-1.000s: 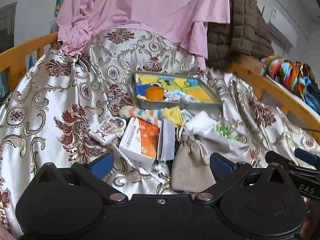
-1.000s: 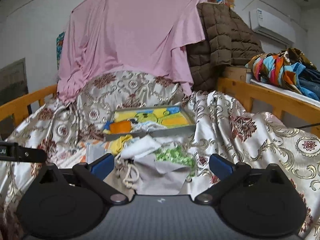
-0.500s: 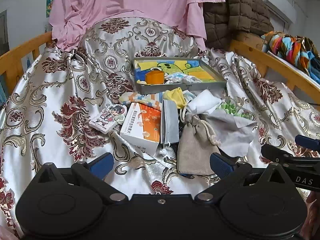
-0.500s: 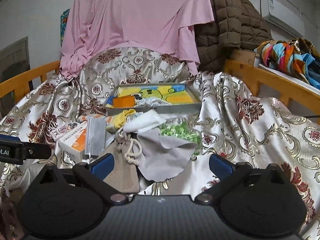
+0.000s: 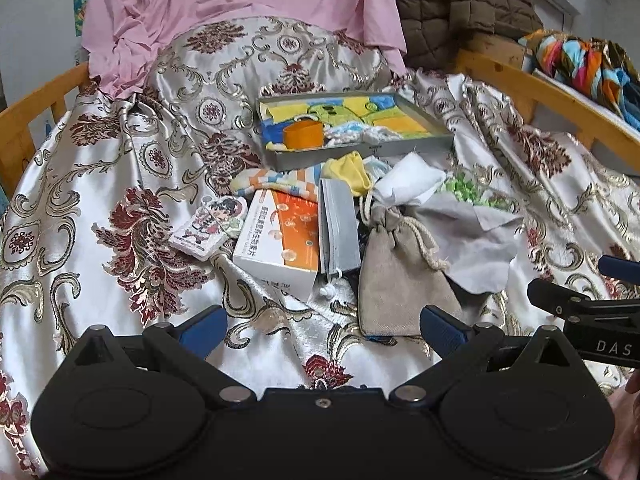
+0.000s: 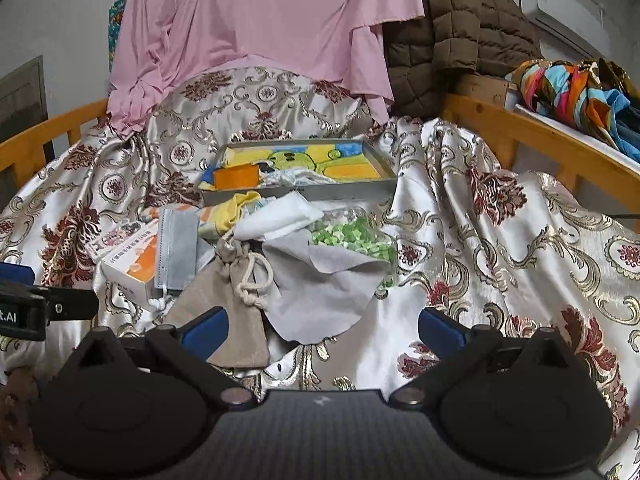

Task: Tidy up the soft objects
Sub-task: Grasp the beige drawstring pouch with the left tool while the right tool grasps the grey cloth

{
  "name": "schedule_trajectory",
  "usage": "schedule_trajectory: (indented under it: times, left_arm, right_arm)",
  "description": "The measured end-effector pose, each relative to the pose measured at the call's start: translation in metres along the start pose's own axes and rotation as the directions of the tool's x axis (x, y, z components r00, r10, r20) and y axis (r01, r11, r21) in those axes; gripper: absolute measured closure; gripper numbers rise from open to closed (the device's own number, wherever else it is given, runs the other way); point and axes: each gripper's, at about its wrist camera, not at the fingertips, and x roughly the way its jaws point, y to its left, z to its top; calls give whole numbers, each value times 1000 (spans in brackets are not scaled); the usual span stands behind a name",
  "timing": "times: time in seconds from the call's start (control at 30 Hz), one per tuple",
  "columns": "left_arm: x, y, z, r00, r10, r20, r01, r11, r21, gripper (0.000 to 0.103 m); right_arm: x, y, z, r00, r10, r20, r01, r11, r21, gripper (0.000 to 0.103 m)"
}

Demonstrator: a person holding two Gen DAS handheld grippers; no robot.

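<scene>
Now both of my tools sit farther back from the heap than a second ago: in the earlier views the beige drawstring pouch [image 5: 404, 276] ran right under the left gripper [image 5: 322, 326], and now it lies whole in front of it, its lower edge just at the right blue pad. The left gripper stands spread wide, nothing between its fingers. The right gripper [image 6: 322, 326] is likewise spread and empty; its left fingertip overlaps the pouch's lower corner in that view, though I cannot tell whether it touches.

With the wider look, I can read the pile again. The grey metal tray [image 5: 360, 152] lies at the back on the patterned satin cover [image 5: 120, 184], already holding an orange block [image 5: 304, 136] and a small pale cloth. In front of it lie a yellow cloth [image 5: 352, 172], a white cloth [image 5: 412, 180], a grey cloth [image 5: 476, 240] partly over a green-flecked bundle [image 6: 352, 236], a grey face mask [image 5: 340, 228] leaning on an orange-and-white box [image 5: 284, 244], and a cartoon card [image 5: 210, 224].

I judge that nothing is in hand, so most of the sorting is still ahead; the pouch is the nearest soft piece for either tool.
</scene>
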Motion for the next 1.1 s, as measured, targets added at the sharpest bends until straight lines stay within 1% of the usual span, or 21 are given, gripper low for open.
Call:
schedule_trajectory:
  times: [0.17, 0.3, 0.43, 0.6, 0.7, 0.77, 0.9, 0.97, 1.1]
  left_arm:
    - [6, -4, 3, 999, -23, -33, 24, 1000, 21, 1]
    - [15, -10, 9, 998, -26, -55, 30, 996, 80, 1]
    - [29, -16, 12, 996, -45, -76, 55, 989, 136, 1]
    - [49, -29, 10, 991, -74, -114, 98, 970, 224, 1]
    - [59, -37, 10, 991, -76, -111, 106, 952, 287, 1]
    - [65, -40, 11, 992, -71, -107, 101, 945, 312, 1]
    - [76, -39, 13, 990, -76, -121, 108, 949, 295, 1]
    - [80, -39, 13, 988, -85, -127, 119, 951, 287, 1]
    - [87, -40, 14, 987, -94, -129, 130, 945, 300, 1]
  right_arm:
    - [10, -1, -1, 999, -9, -52, 9, 1000, 4, 0]
    - [16, -3, -2, 997, -8, -77, 9, 1000, 14, 0]
    - [22, -8, 1, 995, -6, -99, 10, 999, 38, 0]
    - [40, -19, 6, 987, -13, -162, 28, 996, 87, 0]
    - [50, -27, 12, 987, -8, -162, 27, 993, 115, 0]
    - [59, -33, 18, 986, 7, -167, 15, 991, 131, 0]
    - [76, -39, 24, 985, 24, -171, 2, 988, 154, 0]
    - [84, -40, 27, 986, 16, -166, 7, 991, 136, 0]
    - [90, -38, 31, 995, 13, -98, -7, 998, 56, 0]
